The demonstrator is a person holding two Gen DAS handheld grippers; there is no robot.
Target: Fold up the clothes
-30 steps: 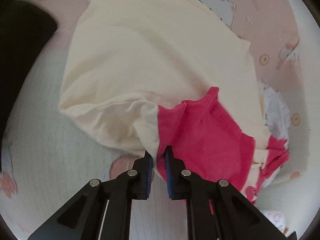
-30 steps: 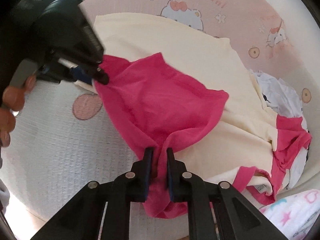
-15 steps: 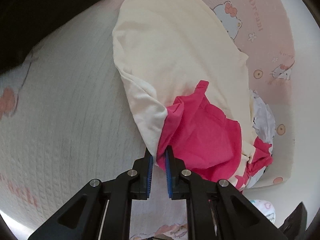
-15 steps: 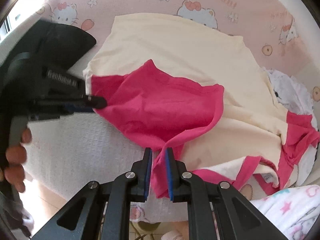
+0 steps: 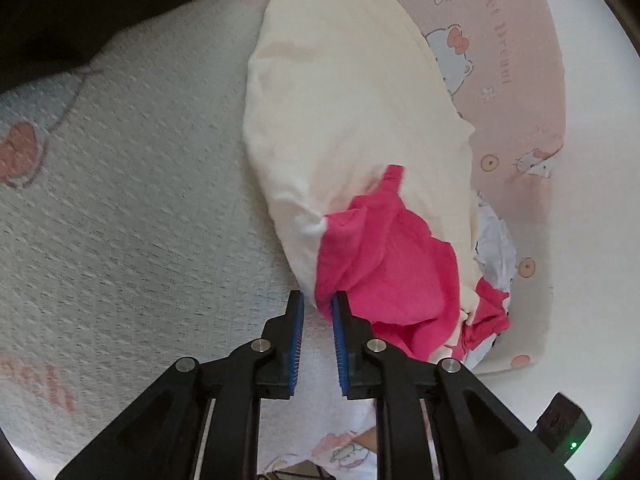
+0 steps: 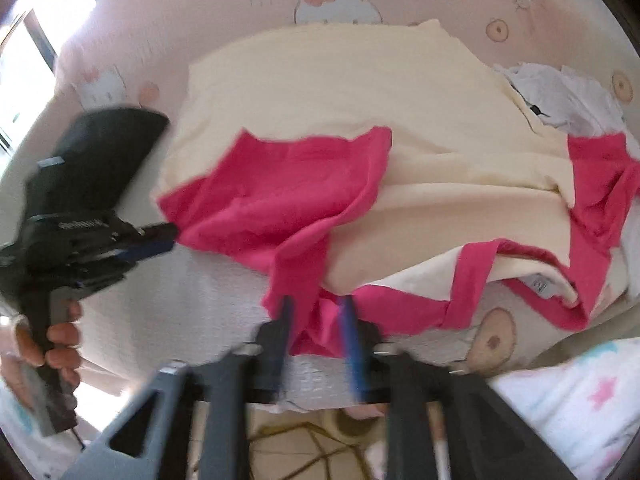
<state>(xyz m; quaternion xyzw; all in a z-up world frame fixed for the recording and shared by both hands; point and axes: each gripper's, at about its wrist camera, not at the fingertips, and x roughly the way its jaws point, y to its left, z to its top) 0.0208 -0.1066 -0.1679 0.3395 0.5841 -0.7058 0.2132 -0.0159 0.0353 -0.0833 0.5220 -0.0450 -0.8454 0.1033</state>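
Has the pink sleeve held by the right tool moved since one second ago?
Yes. The pink sleeve was lifted earlier; now it lies lower and flatter on the cream shirt body. The right tool has opened wider around it.

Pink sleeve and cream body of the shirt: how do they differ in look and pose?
The pink sleeve is crumpled and its edge sits between the left gripper jaws; the cream body lies spread and smoother on the bed. The sleeve covers far less area than the body. Both are soft cloth, joined at a seam.
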